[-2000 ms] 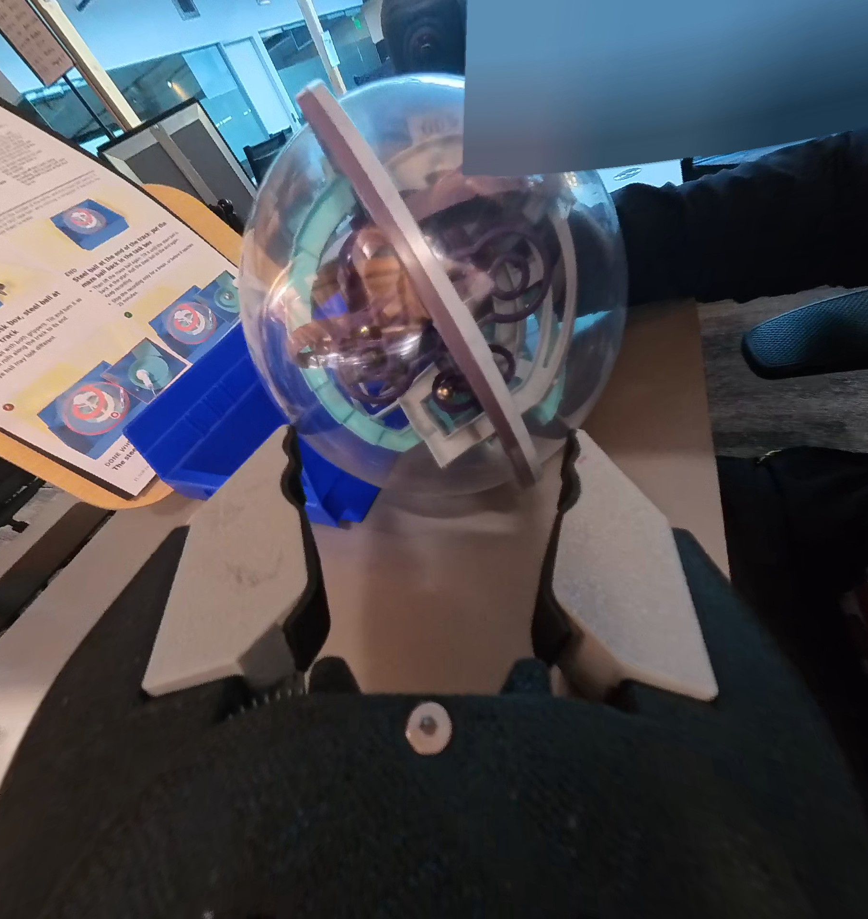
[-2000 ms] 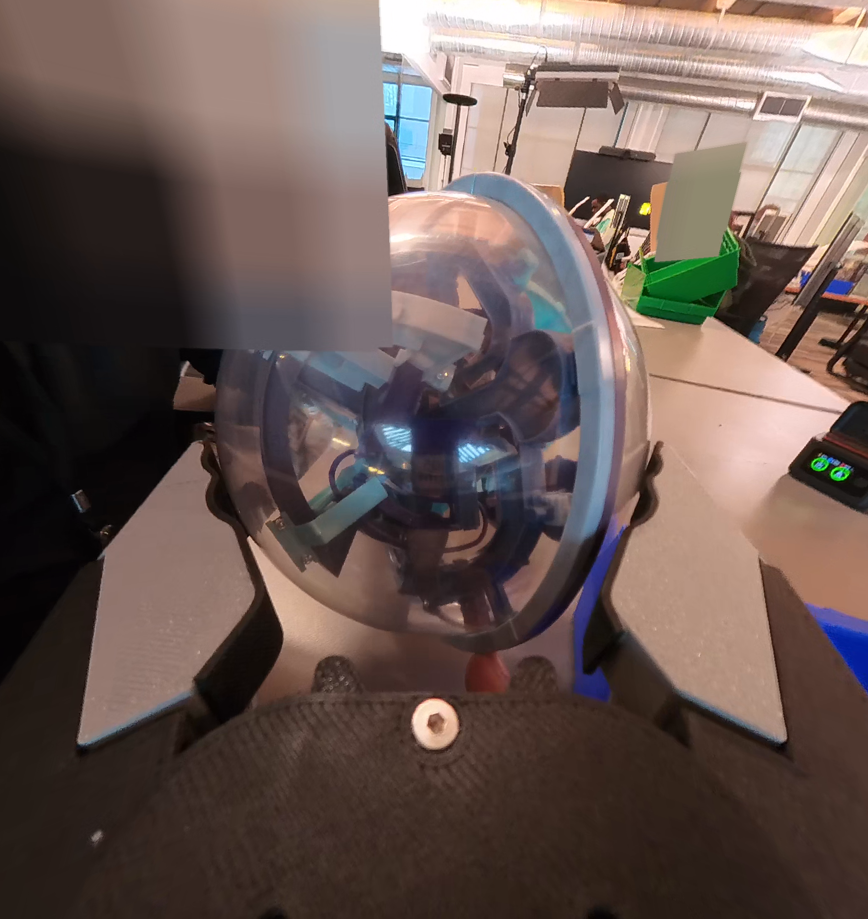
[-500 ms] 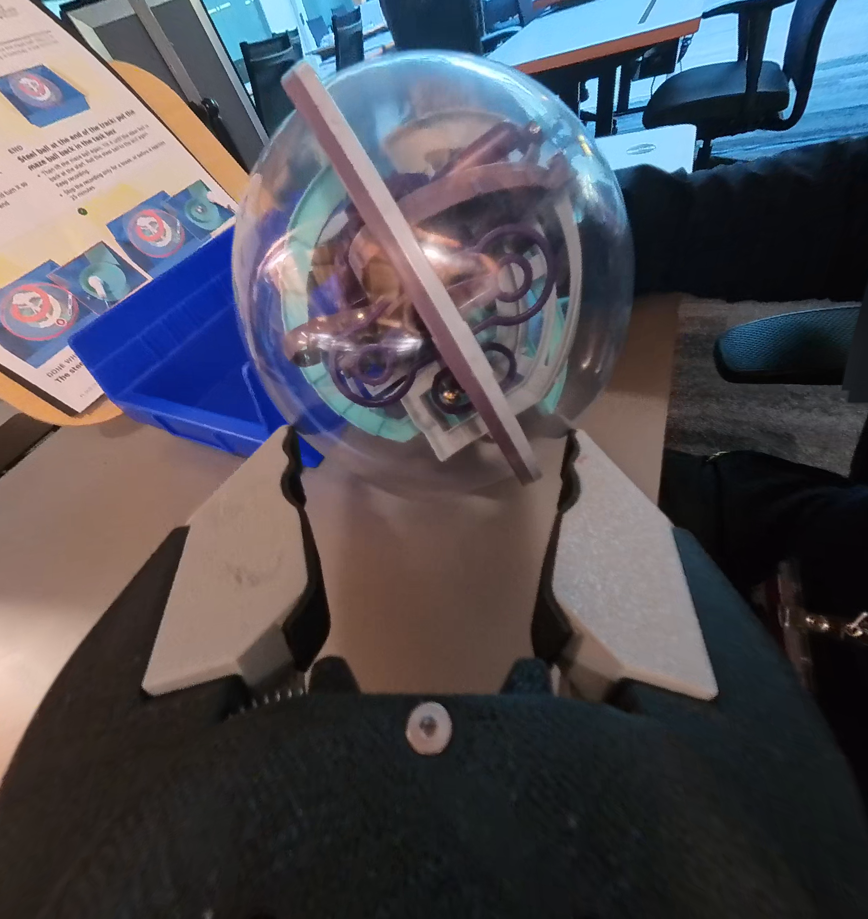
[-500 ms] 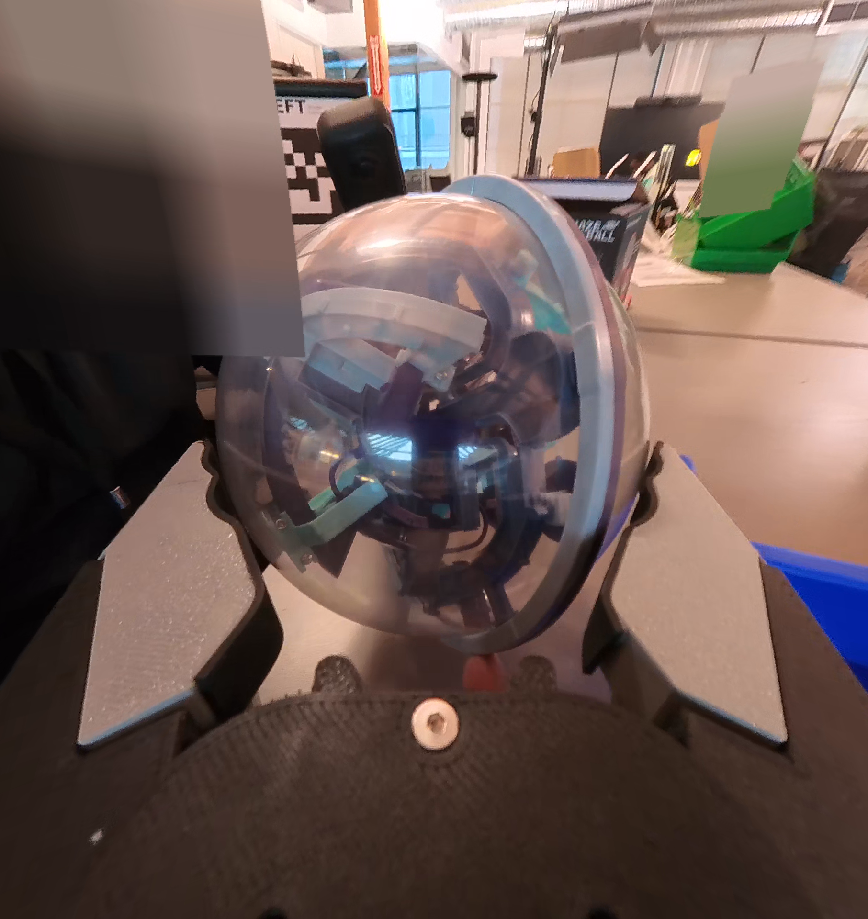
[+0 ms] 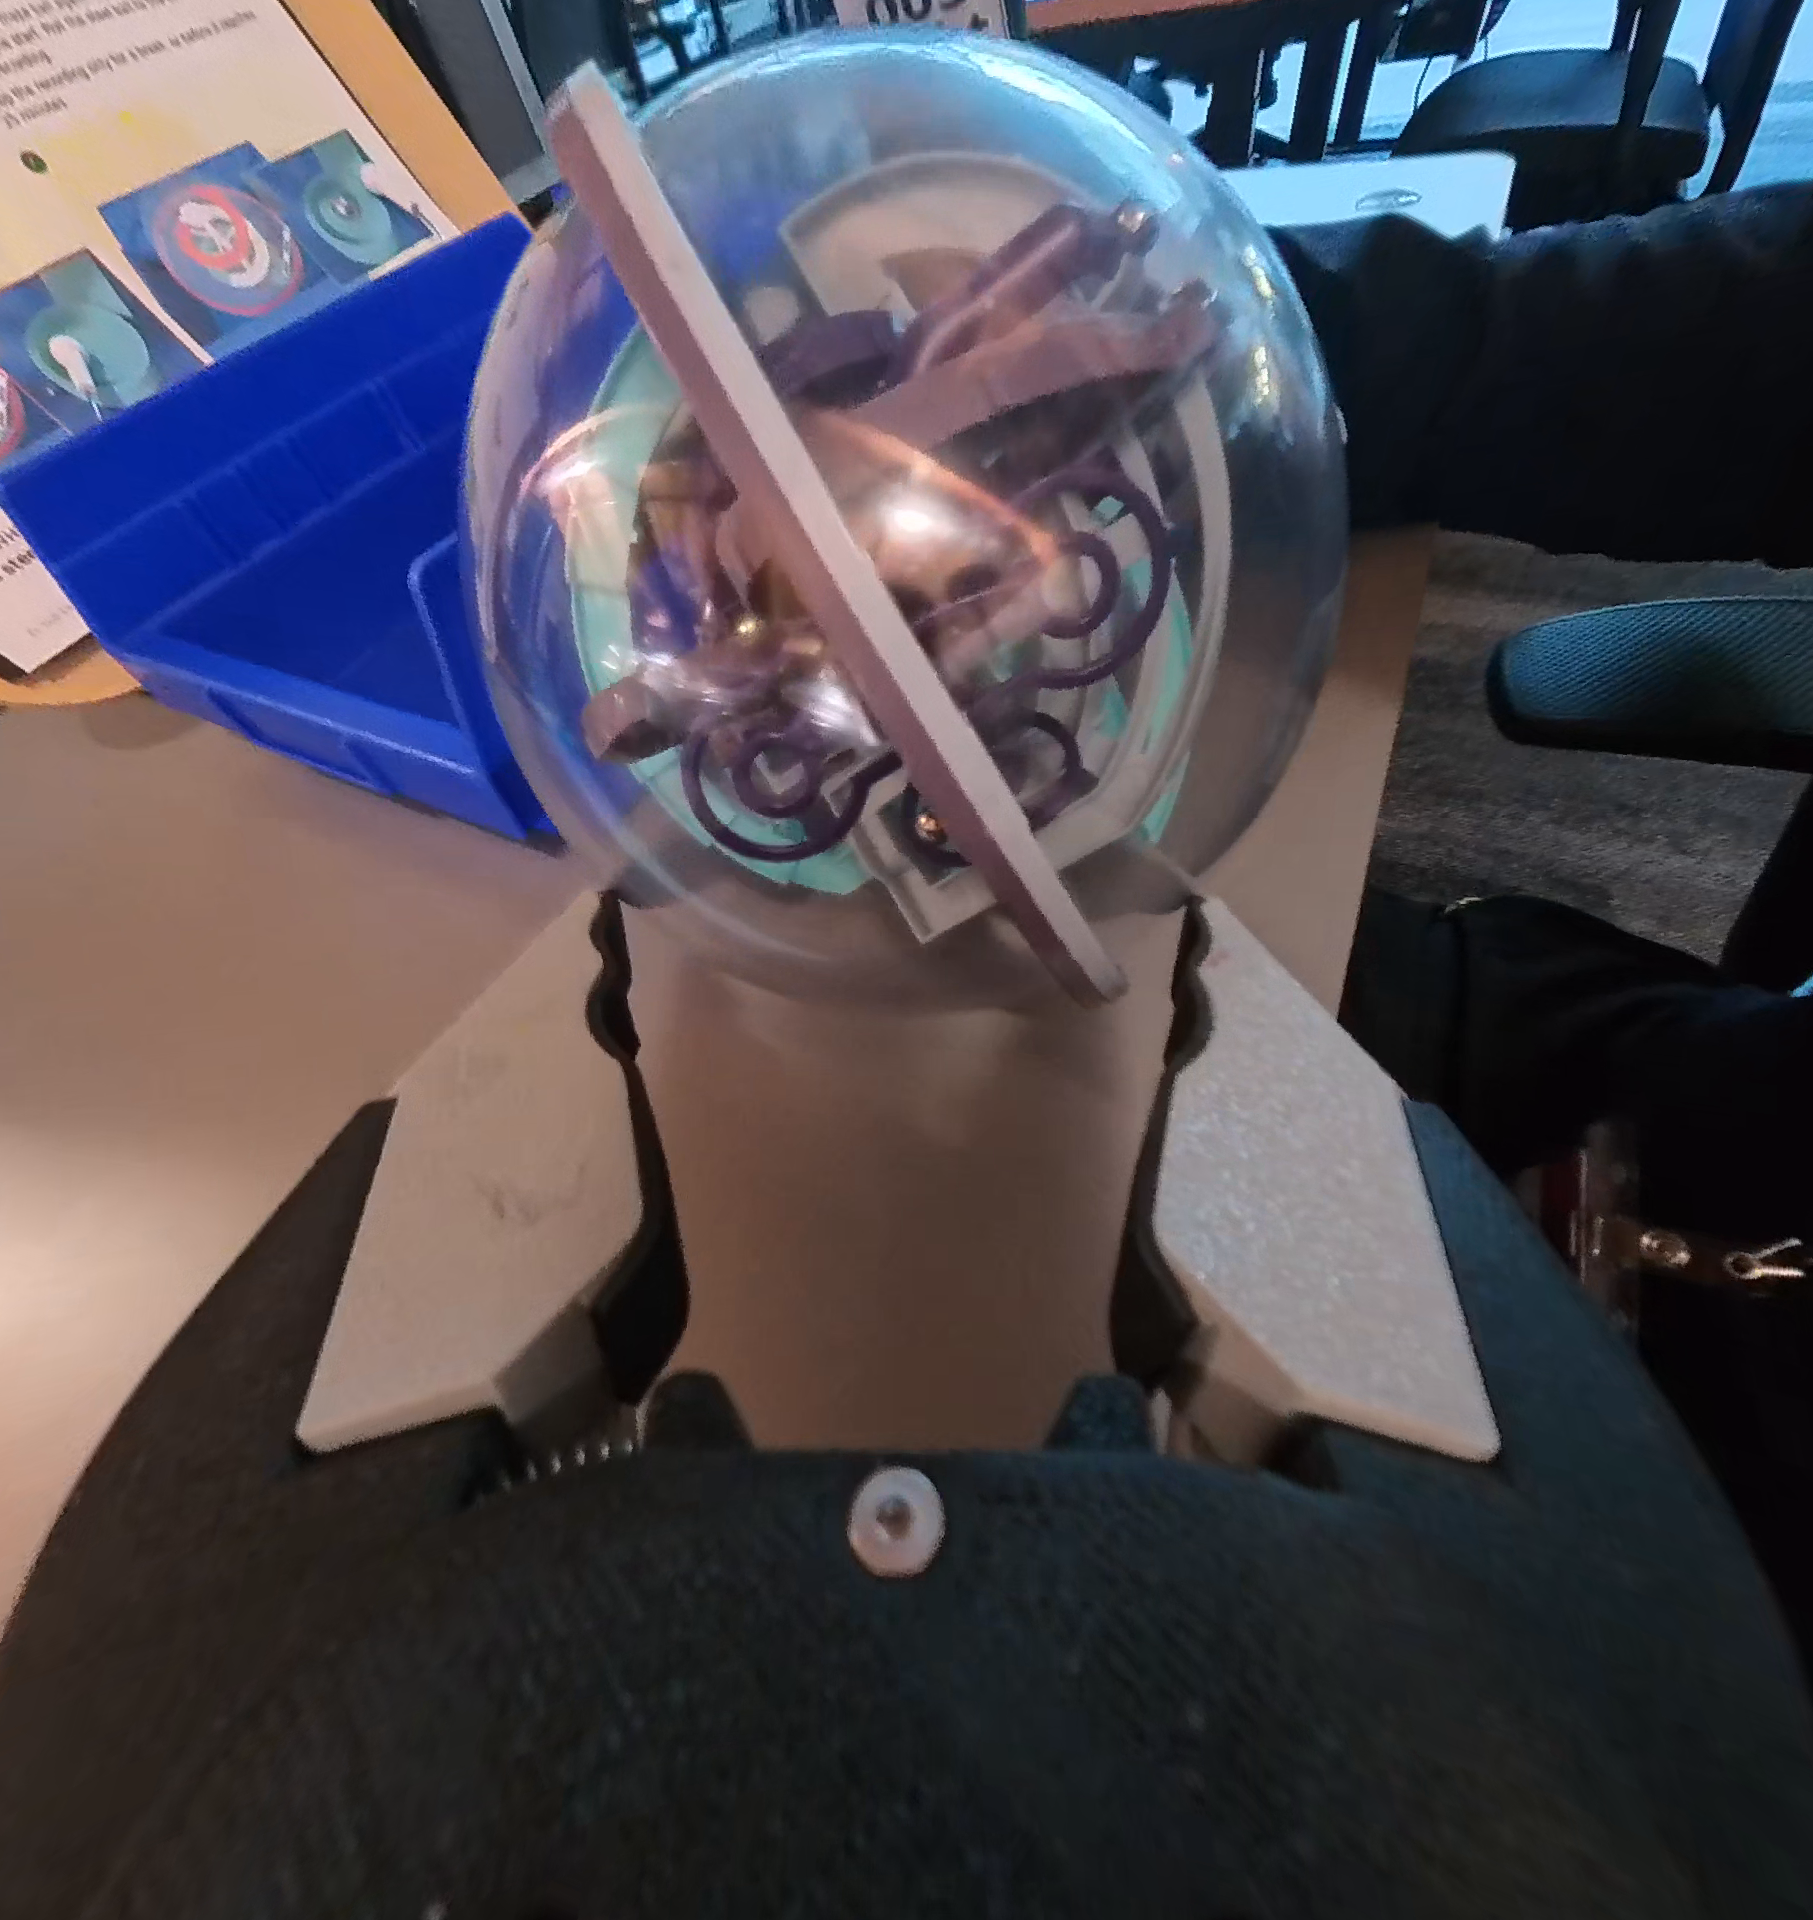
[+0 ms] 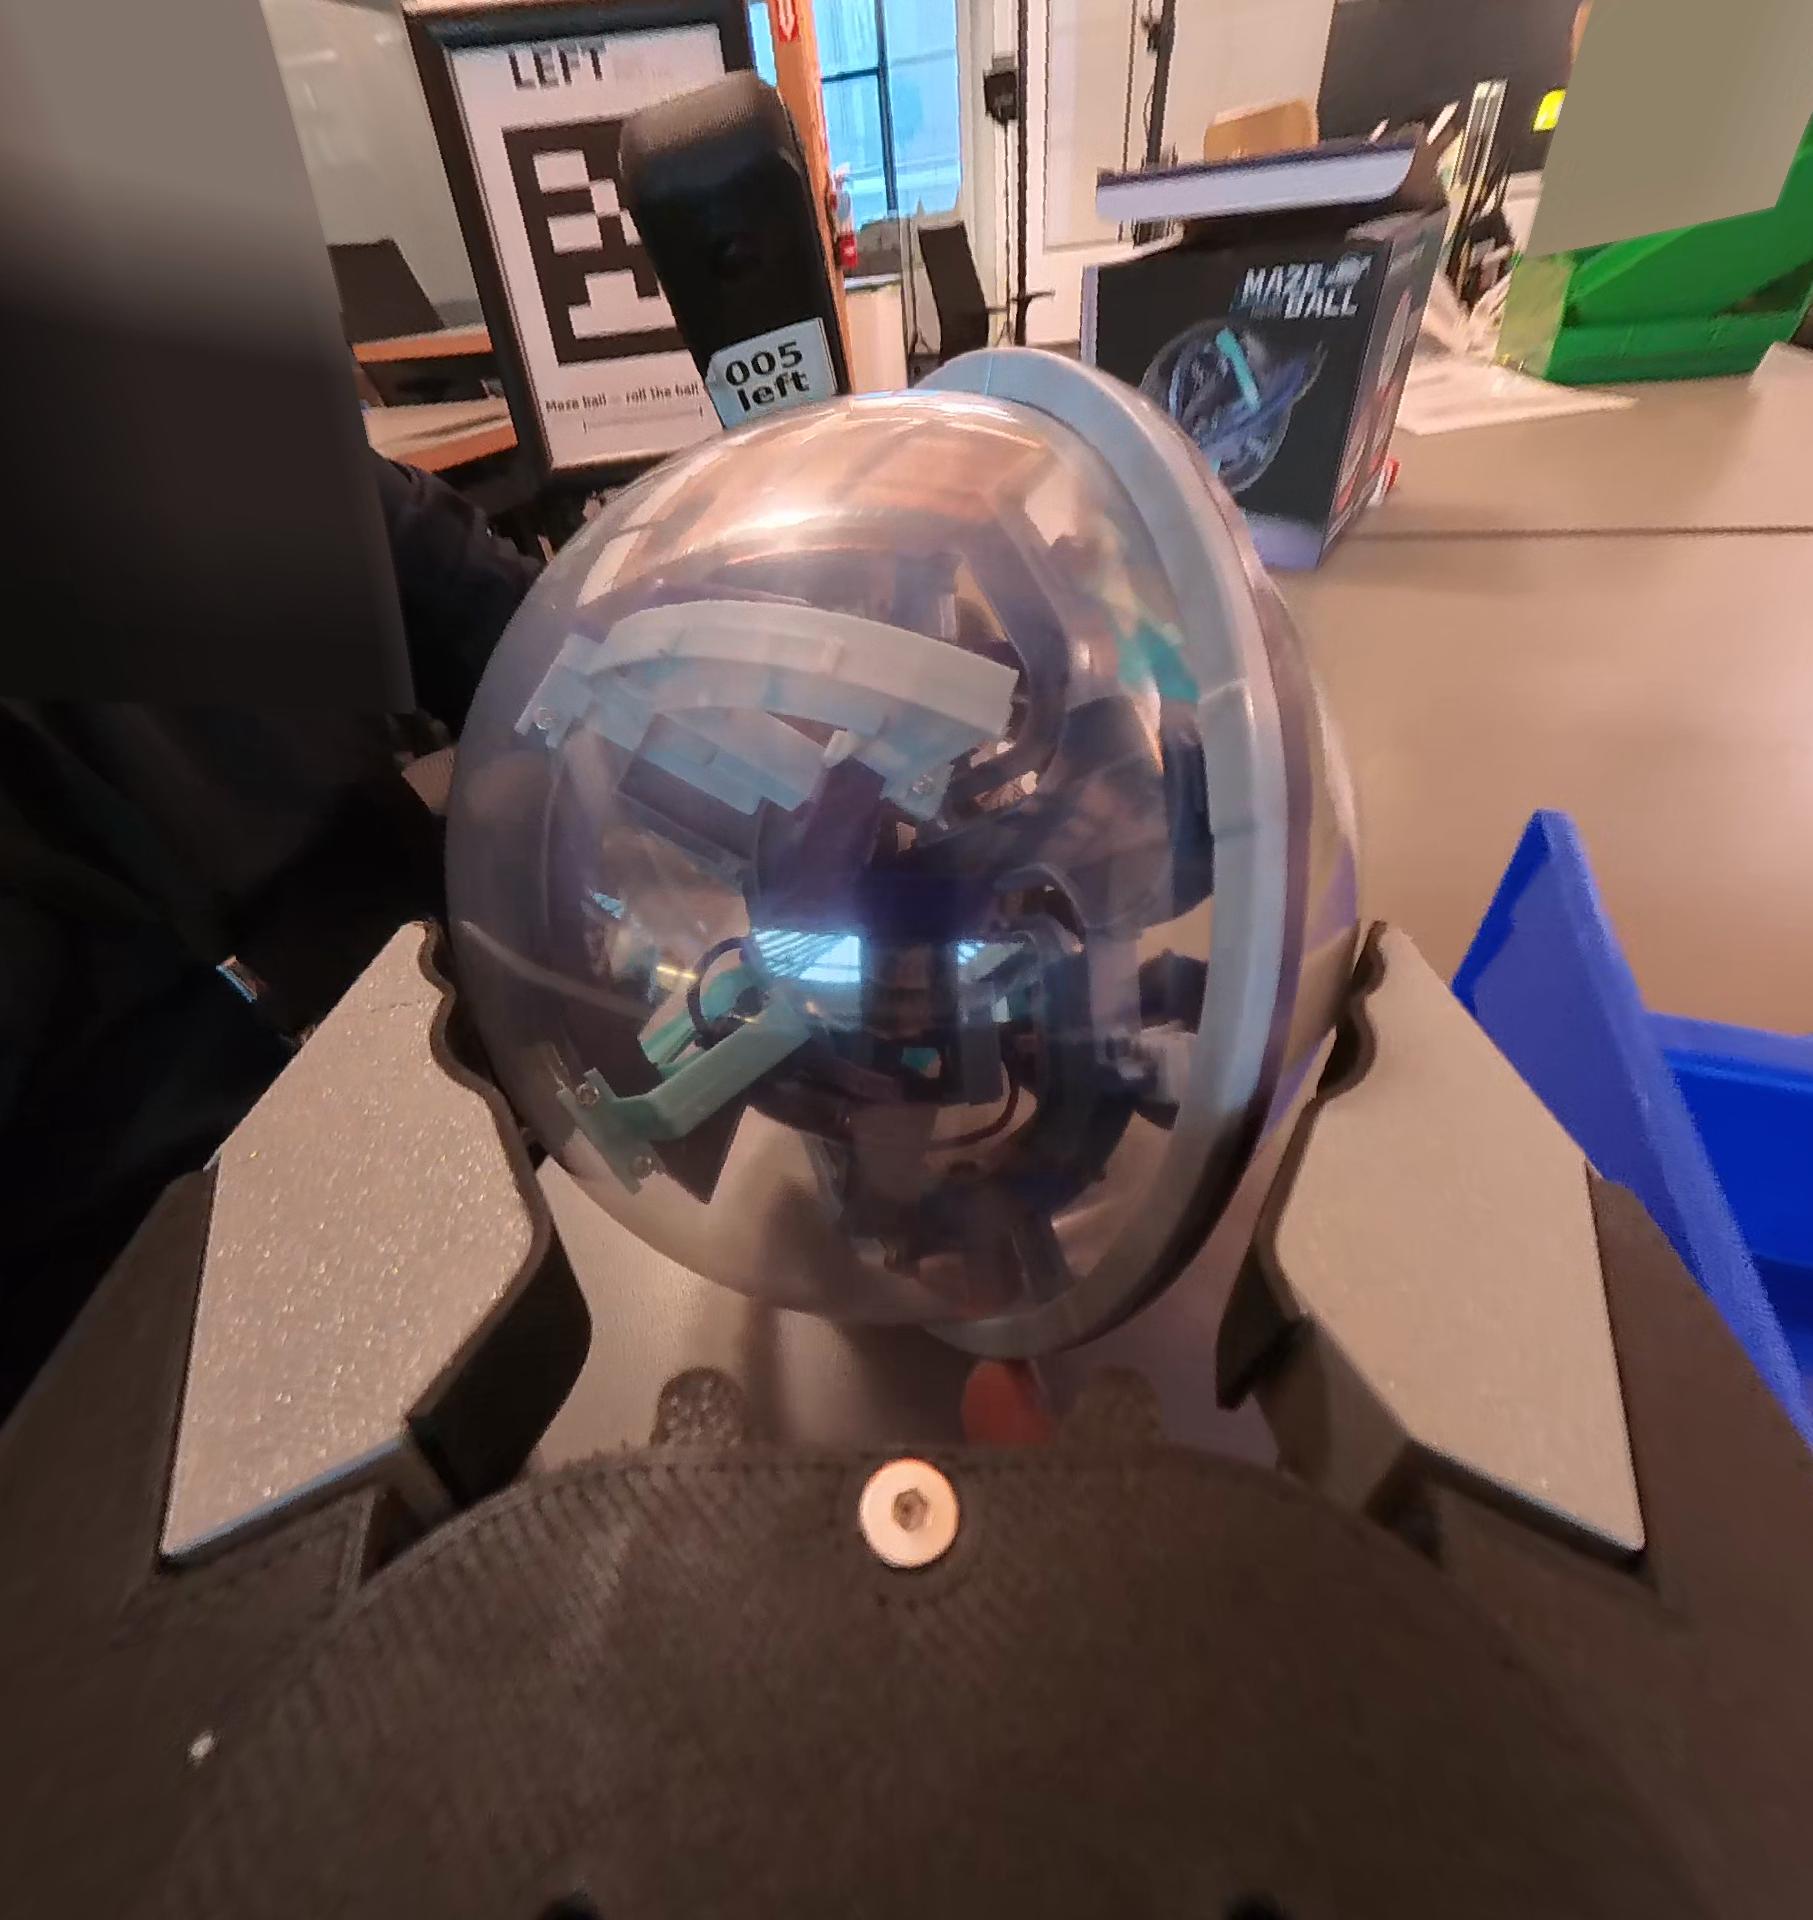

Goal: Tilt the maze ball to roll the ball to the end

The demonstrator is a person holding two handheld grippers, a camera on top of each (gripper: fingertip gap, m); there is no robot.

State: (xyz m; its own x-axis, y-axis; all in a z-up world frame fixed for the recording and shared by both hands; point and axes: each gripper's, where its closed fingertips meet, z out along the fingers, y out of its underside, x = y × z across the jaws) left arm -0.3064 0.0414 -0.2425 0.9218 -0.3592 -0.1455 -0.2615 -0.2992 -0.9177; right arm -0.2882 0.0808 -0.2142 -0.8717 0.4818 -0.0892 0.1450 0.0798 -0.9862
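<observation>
Left gripper [image 5: 897,914] clamps the lower part of the maze ball [image 5: 902,520]; right gripper [image 6: 902,987] clamps its wider middle, pads pressed against the clear shell. The ball is held above the desk [image 5: 154,987], its equator ring tilted. A blue bin [image 5: 258,582] sits just beyond, toward the desk's left edge.

Clear maze ball [image 5: 907,540], purple, teal and grey inside.
Grey band [image 5: 808,520] round the middle, purple rings [image 5: 777,790] on teal track, brassy small ball [image 5: 928,828] in a pale grey pocket. Blue bin [image 5: 258,582] at left, tan desk [image 5: 154,935], grey fingers [image 5: 486,1195] with black pads, black tool bodies, green bins [image 6: 1691,281] far right.
</observation>
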